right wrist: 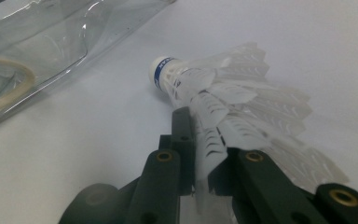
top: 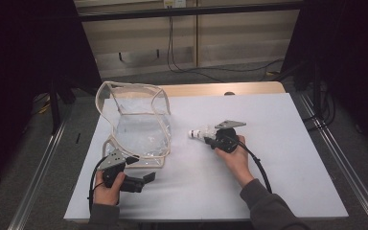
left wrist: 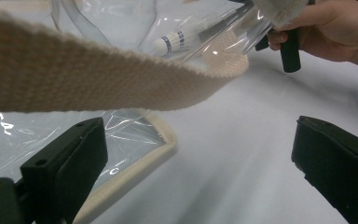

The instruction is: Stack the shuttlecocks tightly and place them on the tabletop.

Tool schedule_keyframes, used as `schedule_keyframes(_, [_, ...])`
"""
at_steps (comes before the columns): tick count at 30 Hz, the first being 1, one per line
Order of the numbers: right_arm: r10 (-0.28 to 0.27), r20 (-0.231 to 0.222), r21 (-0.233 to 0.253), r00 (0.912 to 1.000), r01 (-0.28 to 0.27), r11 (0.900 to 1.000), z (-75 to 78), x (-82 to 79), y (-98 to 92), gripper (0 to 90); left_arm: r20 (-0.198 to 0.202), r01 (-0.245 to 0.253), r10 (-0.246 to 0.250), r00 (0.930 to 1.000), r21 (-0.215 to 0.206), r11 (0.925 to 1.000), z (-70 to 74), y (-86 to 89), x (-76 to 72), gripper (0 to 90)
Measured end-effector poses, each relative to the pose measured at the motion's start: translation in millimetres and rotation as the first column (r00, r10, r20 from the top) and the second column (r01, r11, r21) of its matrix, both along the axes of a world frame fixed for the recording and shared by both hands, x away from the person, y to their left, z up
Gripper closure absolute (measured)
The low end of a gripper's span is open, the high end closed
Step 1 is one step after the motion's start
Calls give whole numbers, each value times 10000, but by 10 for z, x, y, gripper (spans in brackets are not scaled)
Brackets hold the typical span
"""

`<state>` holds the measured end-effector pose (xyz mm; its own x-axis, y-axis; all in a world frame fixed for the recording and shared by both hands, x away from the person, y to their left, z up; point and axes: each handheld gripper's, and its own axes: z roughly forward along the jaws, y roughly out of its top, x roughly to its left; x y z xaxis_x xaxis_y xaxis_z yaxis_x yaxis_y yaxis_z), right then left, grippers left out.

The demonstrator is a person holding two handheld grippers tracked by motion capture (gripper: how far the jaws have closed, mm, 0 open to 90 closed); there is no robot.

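Carry step: your right claw point(right wrist: 200, 154) clenched on white feathered shuttlecock point(right wrist: 223, 100); left claw point(left wrist: 191, 172) released beside clear plastic bag point(top: 136, 122). Next, open bag mouth.

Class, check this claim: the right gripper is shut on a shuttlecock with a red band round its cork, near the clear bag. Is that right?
Not quite. The band on the shuttlecock is blue, not red, as the right gripper view shows. The right gripper is indeed shut on its feathers, near the clear bag.
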<state>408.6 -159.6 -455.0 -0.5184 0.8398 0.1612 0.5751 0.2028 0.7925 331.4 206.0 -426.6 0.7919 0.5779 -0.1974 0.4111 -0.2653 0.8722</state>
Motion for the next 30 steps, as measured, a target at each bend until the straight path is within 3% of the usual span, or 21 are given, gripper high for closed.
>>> schedule_keyframes(3, [147,10,155,9999,-147,9998,34,-14,-15,887,2,-1,1,10000,3,10000,0,2,1,35])
schedule_keyframes(18, [730,-23,760,9973,-726,9945,236,-100,-48,893,38,-26,26,10000,-27,10000,7,9,-6,35])
schedule_keyframes(30, [939,217,694,9953,-952,9930,541,-164,-109,893,40,-8,9,10000,-42,10000,5,10,-4,35])
